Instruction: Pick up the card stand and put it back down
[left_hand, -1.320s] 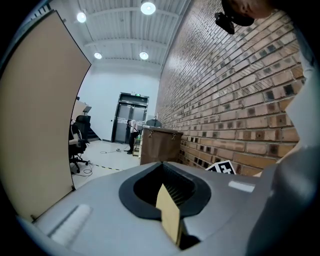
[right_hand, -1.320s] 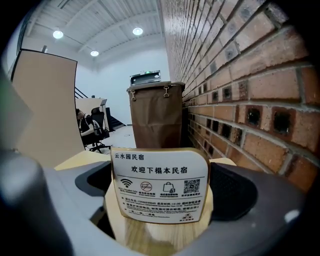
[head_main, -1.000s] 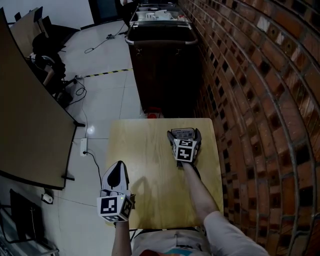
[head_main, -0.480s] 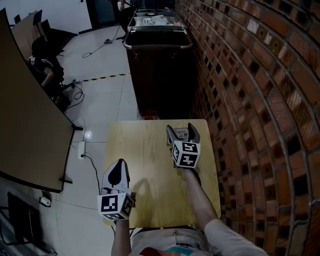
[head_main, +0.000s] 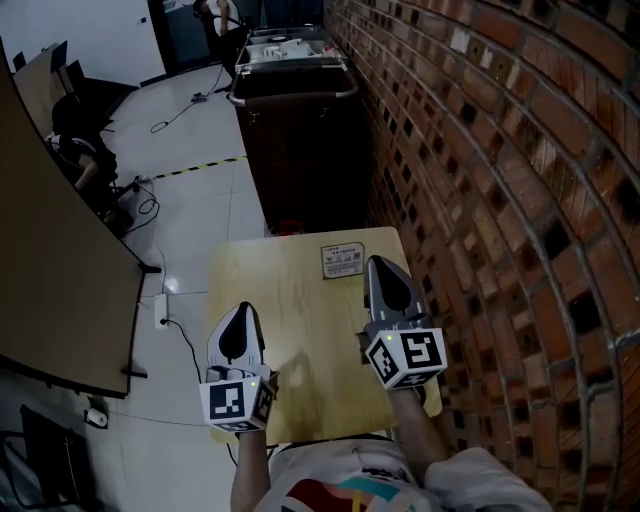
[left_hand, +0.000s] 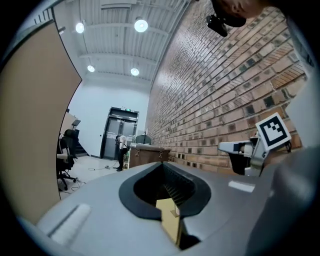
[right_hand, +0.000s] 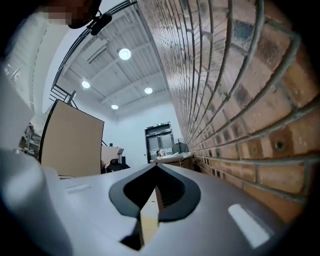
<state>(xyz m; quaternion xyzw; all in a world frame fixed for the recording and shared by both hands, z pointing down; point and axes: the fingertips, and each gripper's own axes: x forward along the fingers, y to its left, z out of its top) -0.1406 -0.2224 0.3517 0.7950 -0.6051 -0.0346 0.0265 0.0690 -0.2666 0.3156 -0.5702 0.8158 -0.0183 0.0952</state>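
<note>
The card stand (head_main: 343, 261), a small clear holder with a printed card, rests on the far end of the wooden table (head_main: 290, 300), free of both grippers. My right gripper (head_main: 384, 263) hovers just right of it and nearer to me, above the table. Its jaws have just been closing and stand shut with nothing between them. In the right gripper view the right gripper (right_hand: 156, 166) points level toward a far doorway. My left gripper (head_main: 240, 311) floats over the table's near left part, shut and empty. From its own view the left gripper (left_hand: 161, 164) shows the same.
A brick wall (head_main: 480, 200) runs along the table's right side. A dark cart (head_main: 300, 130) stands beyond the far edge. A beige partition (head_main: 50, 260) stands at the left, with a power strip (head_main: 163, 310) and cables on the floor.
My right gripper has left the card stand, pulled back toward me and risen, and its jaws have closed. The card stand now sits uncovered on the table. My left gripper has risen slightly.
</note>
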